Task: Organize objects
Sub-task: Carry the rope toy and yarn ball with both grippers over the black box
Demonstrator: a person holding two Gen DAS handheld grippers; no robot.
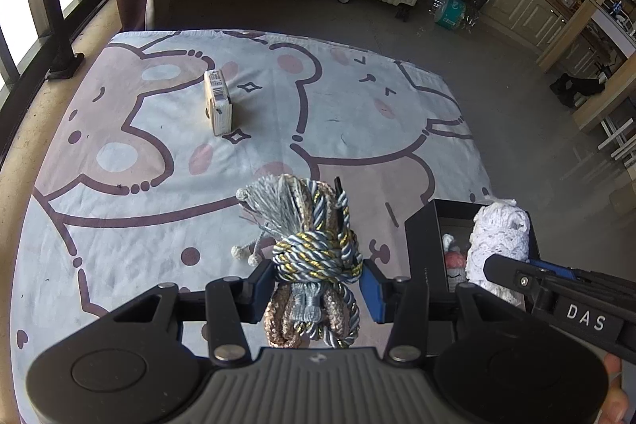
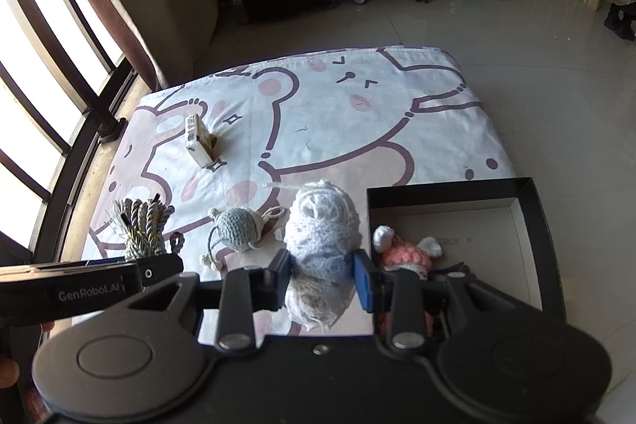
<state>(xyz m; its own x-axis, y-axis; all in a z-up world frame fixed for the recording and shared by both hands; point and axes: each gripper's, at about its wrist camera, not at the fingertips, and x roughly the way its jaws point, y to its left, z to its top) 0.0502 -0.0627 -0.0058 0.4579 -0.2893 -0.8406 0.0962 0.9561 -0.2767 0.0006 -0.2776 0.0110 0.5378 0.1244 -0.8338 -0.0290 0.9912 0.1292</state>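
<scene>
Both grippers loaded, one knitted toy already boxed

The left gripper (image 1: 318,275) pinches a bundle of twisted cord (image 1: 314,249) above the near edge of the cartoon-print cloth (image 2: 357,130); the right gripper (image 2: 321,275) pinches a roll of white lace trim (image 2: 322,229) just left of the black box (image 2: 532,225) at the cloth's near right corner. A pink knitted toy (image 2: 401,253) lies inside it. By my judgement the task is partly done: a blue-grey knitted toy (image 2: 238,227) and a small carton (image 2: 197,140) near the far left corner remain unboxed.
</scene>
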